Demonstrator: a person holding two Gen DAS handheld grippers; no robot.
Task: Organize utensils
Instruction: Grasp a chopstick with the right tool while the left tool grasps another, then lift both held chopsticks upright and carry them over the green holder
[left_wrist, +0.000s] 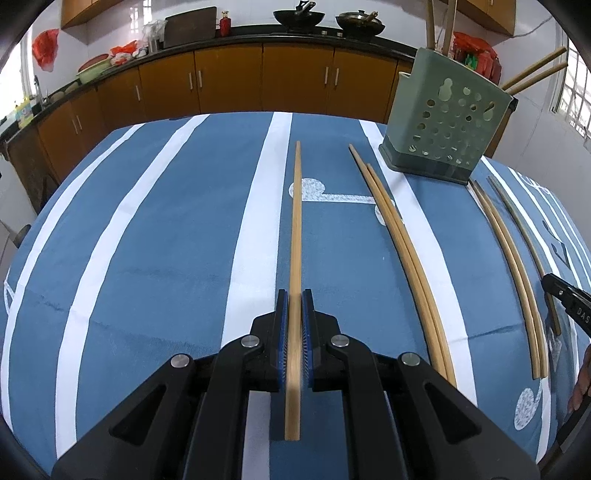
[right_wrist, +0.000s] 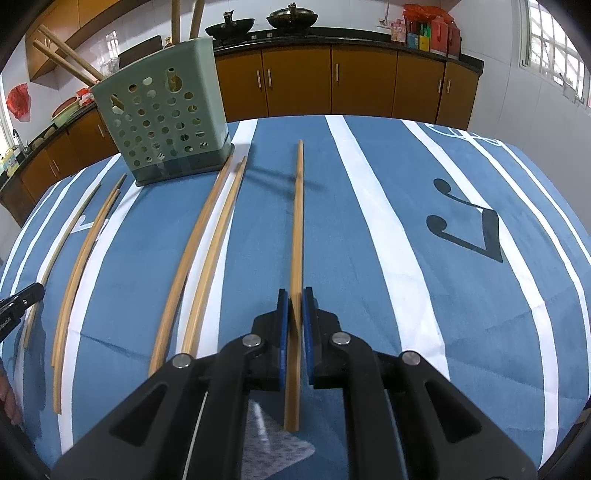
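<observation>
My left gripper (left_wrist: 294, 295) is shut on a bamboo chopstick (left_wrist: 295, 229) that runs forward between its pads over the blue striped cloth. My right gripper (right_wrist: 295, 295) is shut on another bamboo chopstick (right_wrist: 297, 221) in the same way. A green perforated utensil holder (left_wrist: 443, 122) stands at the far right in the left wrist view and at the far left in the right wrist view (right_wrist: 162, 118), with several chopsticks standing in it. A pair of chopsticks (left_wrist: 399, 236) and further chopsticks (left_wrist: 513, 258) lie on the cloth between the grippers.
The table with the blue and white striped cloth (left_wrist: 147, 240) fills both views. Brown kitchen cabinets (left_wrist: 258, 77) with woks on the counter run behind it. The tip of the other gripper (left_wrist: 565, 295) shows at the right edge of the left wrist view.
</observation>
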